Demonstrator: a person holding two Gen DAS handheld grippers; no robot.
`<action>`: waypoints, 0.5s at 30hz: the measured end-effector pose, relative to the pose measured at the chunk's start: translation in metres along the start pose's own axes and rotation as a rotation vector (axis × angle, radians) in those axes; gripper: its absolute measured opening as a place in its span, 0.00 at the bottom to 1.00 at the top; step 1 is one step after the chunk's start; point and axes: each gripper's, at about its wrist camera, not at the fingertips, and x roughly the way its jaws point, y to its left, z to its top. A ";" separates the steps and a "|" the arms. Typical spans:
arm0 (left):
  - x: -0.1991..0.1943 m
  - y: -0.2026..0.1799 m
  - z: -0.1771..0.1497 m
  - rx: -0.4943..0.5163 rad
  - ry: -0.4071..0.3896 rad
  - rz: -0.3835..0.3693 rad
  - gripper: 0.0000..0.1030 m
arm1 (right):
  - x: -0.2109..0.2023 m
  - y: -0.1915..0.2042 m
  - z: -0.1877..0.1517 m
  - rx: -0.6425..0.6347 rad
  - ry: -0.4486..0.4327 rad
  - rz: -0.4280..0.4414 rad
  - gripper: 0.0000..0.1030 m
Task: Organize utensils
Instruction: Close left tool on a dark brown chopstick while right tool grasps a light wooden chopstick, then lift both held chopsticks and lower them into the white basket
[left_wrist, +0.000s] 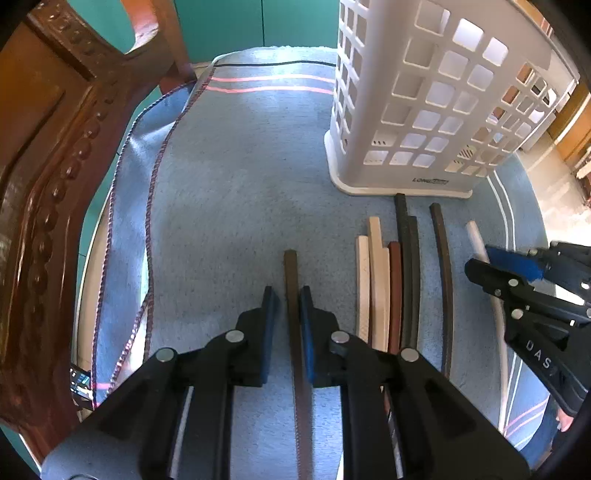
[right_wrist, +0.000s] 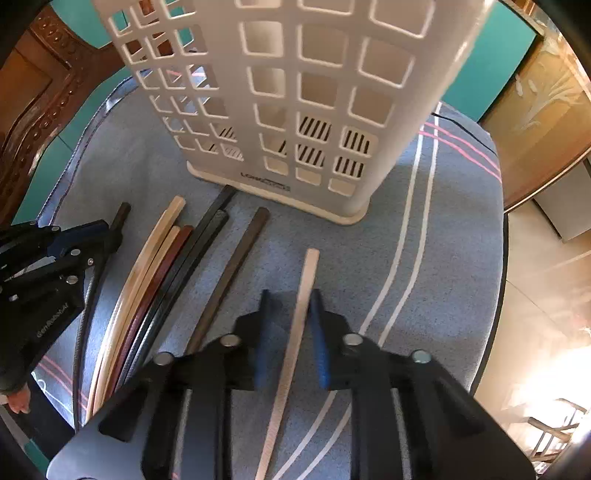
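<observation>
Several chopsticks lie on a blue towel (left_wrist: 229, 192) in front of a white lattice basket (left_wrist: 424, 99). My left gripper (left_wrist: 289, 295) straddles a dark brown chopstick (left_wrist: 291, 280); its jaws are narrowly apart, the right pad touching the stick, a small gap on the left. My right gripper (right_wrist: 289, 301) straddles a white chopstick (right_wrist: 306, 280) with jaws open, a gap on the left side. Between the grippers lie cream, reddish-brown and black chopsticks (left_wrist: 384, 280), also in the right wrist view (right_wrist: 159, 273). The basket (right_wrist: 295, 96) stands just behind them.
A carved wooden chair frame (left_wrist: 44, 184) rises at the left edge of the towel. A teal wall (left_wrist: 258, 22) stands behind. The towel's striped edge (right_wrist: 424, 192) drops off at the right, with floor beyond.
</observation>
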 end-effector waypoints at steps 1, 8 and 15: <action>0.000 0.000 -0.001 -0.014 -0.007 -0.003 0.10 | -0.001 0.002 -0.001 0.002 0.003 0.006 0.09; -0.038 0.007 -0.026 -0.016 -0.090 -0.089 0.07 | -0.031 0.012 -0.021 0.021 -0.086 0.064 0.06; -0.157 0.008 -0.042 0.025 -0.329 -0.218 0.07 | -0.153 0.012 -0.045 -0.021 -0.346 0.120 0.06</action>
